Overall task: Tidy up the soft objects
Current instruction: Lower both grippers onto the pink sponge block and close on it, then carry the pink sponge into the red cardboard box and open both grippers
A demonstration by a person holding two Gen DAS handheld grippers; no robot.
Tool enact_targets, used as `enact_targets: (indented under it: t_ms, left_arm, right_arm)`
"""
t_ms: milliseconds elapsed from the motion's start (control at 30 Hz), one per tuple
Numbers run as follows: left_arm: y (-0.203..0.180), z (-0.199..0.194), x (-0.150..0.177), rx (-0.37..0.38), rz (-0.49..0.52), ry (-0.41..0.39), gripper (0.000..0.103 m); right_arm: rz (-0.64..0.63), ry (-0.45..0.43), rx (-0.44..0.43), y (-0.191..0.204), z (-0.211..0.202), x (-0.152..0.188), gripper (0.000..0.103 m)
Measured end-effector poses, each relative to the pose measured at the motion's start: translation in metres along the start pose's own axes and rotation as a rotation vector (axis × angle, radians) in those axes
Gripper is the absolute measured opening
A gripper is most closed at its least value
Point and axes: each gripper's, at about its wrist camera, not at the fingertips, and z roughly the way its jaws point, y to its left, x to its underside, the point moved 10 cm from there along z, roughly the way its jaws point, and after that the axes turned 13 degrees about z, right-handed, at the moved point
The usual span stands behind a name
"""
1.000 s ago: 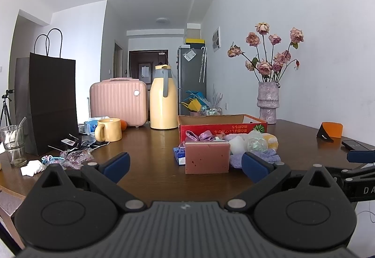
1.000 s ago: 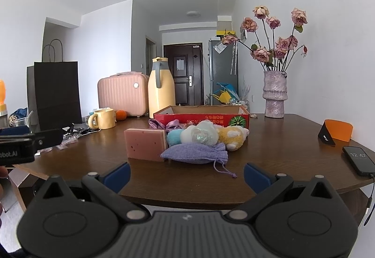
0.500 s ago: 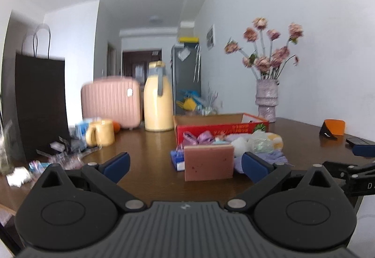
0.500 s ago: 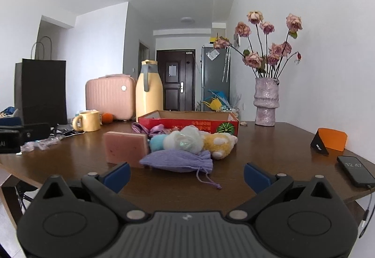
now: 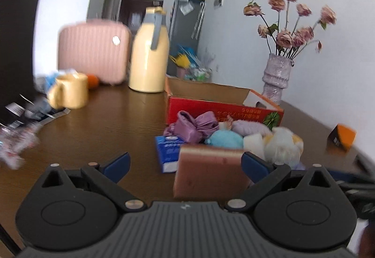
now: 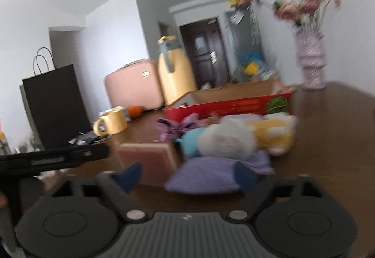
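Your right gripper point(image 6: 187, 174) has just been narrowing its jaws; the lavender pouch point(image 6: 211, 173) lies between the blue fingertips, pads not yet pressing it. Your left gripper point(image 5: 185, 163) stands released, with the pink sponge block point(image 5: 208, 171) upright between its tips, toward the right one. Both things sit on the wooden table point(image 5: 98, 131), near the red box point(image 5: 220, 110).

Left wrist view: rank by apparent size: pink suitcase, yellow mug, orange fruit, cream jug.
1. pink suitcase
2. cream jug, slightly smaller; the two stand at similar depth
3. yellow mug, though nearer the camera
4. orange fruit, partly hidden behind the mug
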Motion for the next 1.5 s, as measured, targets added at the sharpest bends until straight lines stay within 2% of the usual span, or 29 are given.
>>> enact_targets:
  t_ms: [67, 100, 133, 167, 200, 233, 267, 333, 400, 500, 600, 700, 767, 867, 1000, 1067, 1167, 1267, 1367, 1500]
  left_arm:
    - [0.008, 0.015, -0.008, 0.044, -0.045, 0.013, 0.081]
    - [0.011, 0.022, -0.01, 0.06, -0.058, 0.019, 0.077]
    - [0.014, 0.029, -0.011, 0.071, -0.069, 0.029, 0.066]
    - [0.017, 0.035, -0.01, 0.081, -0.082, 0.044, 0.049]
    - [0.021, 0.042, -0.006, 0.102, -0.102, 0.07, 0.04]
    - [0.022, 0.046, -0.001, 0.13, -0.12, 0.091, 0.03]
    - [0.022, 0.047, 0.002, 0.153, -0.141, 0.097, 0.028]
    - [0.021, 0.039, 0.005, 0.197, -0.178, 0.085, 0.02]
    - [0.019, 0.024, 0.011, 0.206, -0.189, 0.072, 0.02]
    - [0.014, -0.003, 0.029, 0.251, -0.222, 0.074, 0.021]
    - [0.011, -0.009, 0.052, 0.322, -0.353, 0.149, 0.029]
    - [0.011, -0.008, 0.061, 0.295, -0.315, 0.177, 0.029]
    - [0.011, -0.01, 0.057, 0.297, -0.309, 0.156, 0.029]
    - [0.009, -0.01, 0.048, 0.281, -0.27, 0.122, 0.035]
    - [0.012, 0.011, 0.05, 0.259, -0.279, 0.156, 0.035]
    - [0.013, 0.017, 0.057, 0.276, -0.302, 0.181, 0.032]
    - [0.015, 0.015, 0.061, 0.28, -0.324, 0.187, 0.029]
    - [0.014, 0.005, 0.061, 0.275, -0.328, 0.178, 0.028]
    - [0.014, -0.008, 0.052, 0.274, -0.33, 0.143, 0.027]
    - [0.01, -0.01, 0.018, 0.283, -0.298, 0.063, 0.027]
  right_arm:
    - [0.016, 0.022, -0.028, 0.008, 0.021, -0.007, 0.051]
    - [0.021, 0.031, -0.036, 0.012, 0.033, -0.012, 0.049]
    - [0.023, 0.035, -0.046, 0.017, 0.043, -0.016, 0.048]
    - [0.022, 0.04, -0.052, 0.021, 0.052, -0.019, 0.045]
    - [0.024, 0.049, -0.055, 0.024, 0.063, -0.021, 0.042]
    - [0.037, 0.061, -0.056, 0.025, 0.072, -0.022, 0.033]
    - [0.057, 0.074, -0.056, 0.025, 0.08, -0.022, 0.024]
    - [0.088, 0.105, -0.061, 0.025, 0.091, -0.019, 0.019]
    - [0.112, 0.117, -0.082, 0.027, 0.09, -0.013, 0.018]
    - [0.079, 0.129, -0.094, 0.033, 0.073, -0.003, 0.018]
    - [0.072, 0.177, -0.096, 0.033, 0.05, 0.018, 0.026]
    - [0.086, 0.215, -0.063, 0.03, 0.041, 0.04, 0.029]
    - [0.111, 0.229, -0.071, 0.029, 0.039, 0.047, 0.03]
    - [0.128, 0.193, -0.072, 0.03, 0.034, 0.042, 0.03]
    - [0.153, 0.178, -0.061, 0.023, 0.047, 0.037, 0.029]
    - [0.199, 0.209, -0.051, 0.016, 0.059, 0.04, 0.029]
    - [0.247, 0.218, -0.07, 0.014, 0.067, 0.041, 0.027]
    - [0.228, 0.227, -0.07, 0.018, 0.064, 0.042, 0.025]
    - [0.193, 0.212, -0.081, 0.027, 0.054, 0.04, 0.025]
    - [0.171, 0.155, -0.117, 0.035, 0.039, 0.019, 0.025]
